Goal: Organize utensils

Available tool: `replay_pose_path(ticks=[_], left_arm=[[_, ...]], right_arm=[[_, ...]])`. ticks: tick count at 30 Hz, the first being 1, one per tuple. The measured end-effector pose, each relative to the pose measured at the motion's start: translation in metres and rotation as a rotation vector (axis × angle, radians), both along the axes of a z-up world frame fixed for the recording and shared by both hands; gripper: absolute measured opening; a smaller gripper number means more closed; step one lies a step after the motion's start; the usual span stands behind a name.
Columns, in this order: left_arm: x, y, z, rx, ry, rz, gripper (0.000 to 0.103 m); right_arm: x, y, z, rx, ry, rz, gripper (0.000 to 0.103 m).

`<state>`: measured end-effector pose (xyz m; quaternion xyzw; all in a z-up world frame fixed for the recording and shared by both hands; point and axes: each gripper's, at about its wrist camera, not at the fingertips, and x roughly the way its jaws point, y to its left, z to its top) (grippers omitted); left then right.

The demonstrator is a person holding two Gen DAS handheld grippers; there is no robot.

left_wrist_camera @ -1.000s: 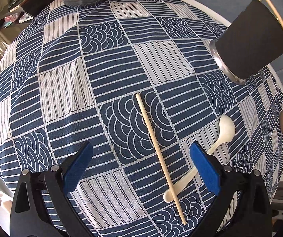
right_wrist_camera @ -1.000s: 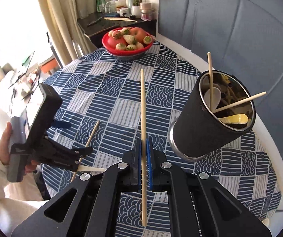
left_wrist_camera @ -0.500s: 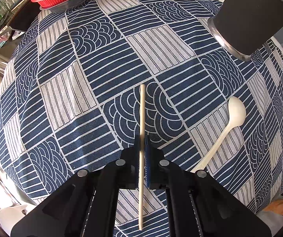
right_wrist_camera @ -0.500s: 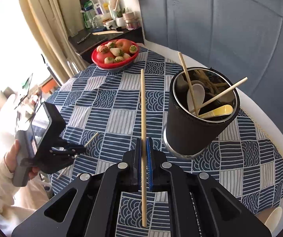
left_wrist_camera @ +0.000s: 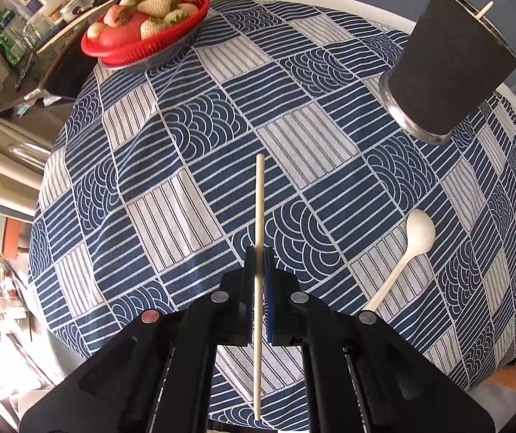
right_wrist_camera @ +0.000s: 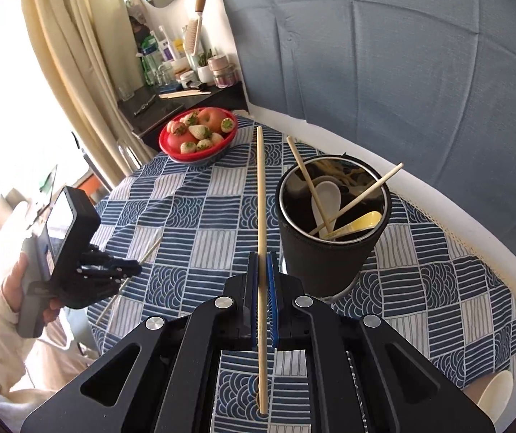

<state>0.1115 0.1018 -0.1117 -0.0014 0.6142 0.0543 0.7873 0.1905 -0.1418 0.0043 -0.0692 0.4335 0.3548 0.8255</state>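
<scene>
My left gripper (left_wrist_camera: 258, 256) is shut on a wooden chopstick (left_wrist_camera: 259, 202) and holds it above the patterned tablecloth (left_wrist_camera: 193, 195). It also shows in the right wrist view (right_wrist_camera: 131, 265), with its chopstick (right_wrist_camera: 151, 249) sticking out. My right gripper (right_wrist_camera: 262, 261) is shut on a second chopstick (right_wrist_camera: 260, 187), held just left of the black utensil cup (right_wrist_camera: 326, 252). The cup holds two chopsticks, a white spoon and a yellow spoon. The cup (left_wrist_camera: 452, 68) stands far right in the left wrist view. A white spoon (left_wrist_camera: 407, 252) lies on the cloth, right of my left gripper.
A red basket of strawberries and apples (left_wrist_camera: 146, 32) (right_wrist_camera: 198, 137) stands at the far edge of the round table. A dark shelf with bottles and jars (right_wrist_camera: 178, 86) is behind it. A blue padded wall (right_wrist_camera: 402, 54) runs behind the cup.
My left gripper closed on the chopstick lying on the cloth and lifted it. My right gripper, still holding its chopstick, rose and now looks down into the cup.
</scene>
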Motion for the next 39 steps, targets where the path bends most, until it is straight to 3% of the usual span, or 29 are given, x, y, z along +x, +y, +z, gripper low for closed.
replay_pose_path(ticks=[22, 32, 39], left_arm=[[0.076, -0.037, 0.111, 0.104, -0.201, -0.09, 0.005], [0.111, -0.062, 0.155, 0.127, -0.291, -0.135, 0.005], [0.14, -0.081, 0.176, 0.048, -0.353, -0.159, 0.005]], right_arm=[[0.031, -0.068, 0.039, 0.051, -0.099, -0.159, 0.005], [0.059, -0.083, 0.038, 0.089, -0.093, -0.18, 0.005], [0.071, -0.075, 0.036, 0.158, -0.132, -0.137, 0.005]])
